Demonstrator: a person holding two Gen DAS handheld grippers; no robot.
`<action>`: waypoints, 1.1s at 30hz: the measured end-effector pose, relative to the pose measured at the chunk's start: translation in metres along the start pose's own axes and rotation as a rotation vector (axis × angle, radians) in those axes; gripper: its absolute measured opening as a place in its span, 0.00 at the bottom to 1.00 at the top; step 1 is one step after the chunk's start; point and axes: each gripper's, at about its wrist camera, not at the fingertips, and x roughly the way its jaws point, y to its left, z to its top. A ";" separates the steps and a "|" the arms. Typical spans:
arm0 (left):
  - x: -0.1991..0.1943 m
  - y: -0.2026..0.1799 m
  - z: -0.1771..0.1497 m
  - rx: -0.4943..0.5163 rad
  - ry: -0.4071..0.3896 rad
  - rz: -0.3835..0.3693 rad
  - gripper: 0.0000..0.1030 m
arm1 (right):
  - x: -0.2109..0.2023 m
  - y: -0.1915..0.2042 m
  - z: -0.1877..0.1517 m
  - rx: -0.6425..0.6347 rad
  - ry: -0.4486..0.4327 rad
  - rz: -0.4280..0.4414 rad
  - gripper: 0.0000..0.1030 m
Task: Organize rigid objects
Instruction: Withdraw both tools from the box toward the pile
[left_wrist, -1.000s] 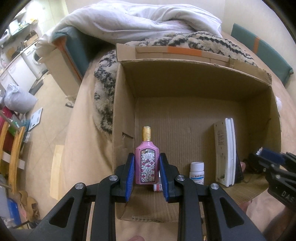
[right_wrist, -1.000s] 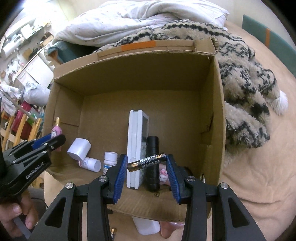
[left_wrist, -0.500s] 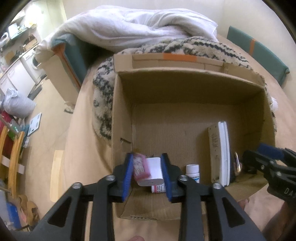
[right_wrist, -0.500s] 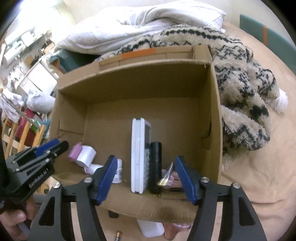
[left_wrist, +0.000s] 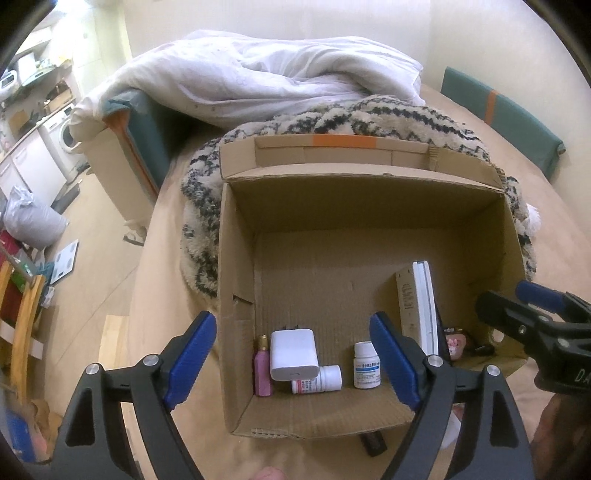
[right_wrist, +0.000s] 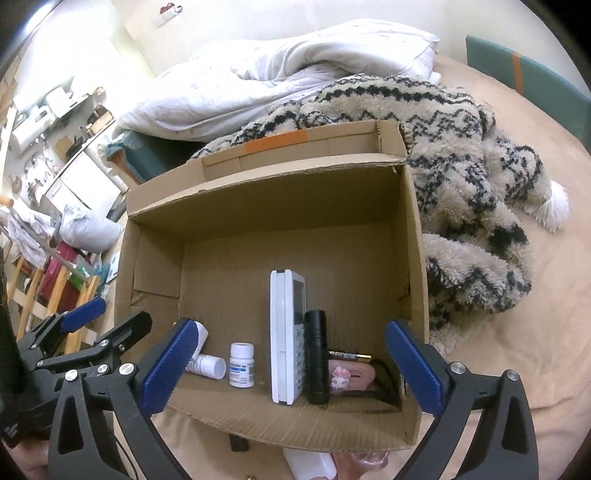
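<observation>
Inside the open brown cardboard box (left_wrist: 369, 229) on the bed, I find the pink perfume bottle (left_wrist: 262, 369) lying beside a white charger block (left_wrist: 293, 355). The gold-tipped black battery (right_wrist: 349, 356) lies near the right wall, seemingly on a pink item. My left tongs (left_wrist: 293, 363) and right tongs (right_wrist: 291, 369) are both spreading, nothing between them.

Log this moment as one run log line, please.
left gripper: opening, empty | right gripper: opening, empty | perfume bottle, battery: lying in cardboard box | stage: both released
</observation>
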 end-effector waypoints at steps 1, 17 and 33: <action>0.000 0.000 0.000 0.000 -0.001 0.002 0.82 | 0.000 0.000 0.000 0.000 -0.001 0.000 1.00; -0.014 0.001 0.001 0.007 -0.020 -0.001 0.83 | -0.026 -0.007 -0.002 0.044 -0.046 0.024 1.00; -0.052 0.008 -0.028 -0.064 0.122 -0.062 0.83 | -0.067 0.006 -0.036 0.014 0.030 0.048 1.00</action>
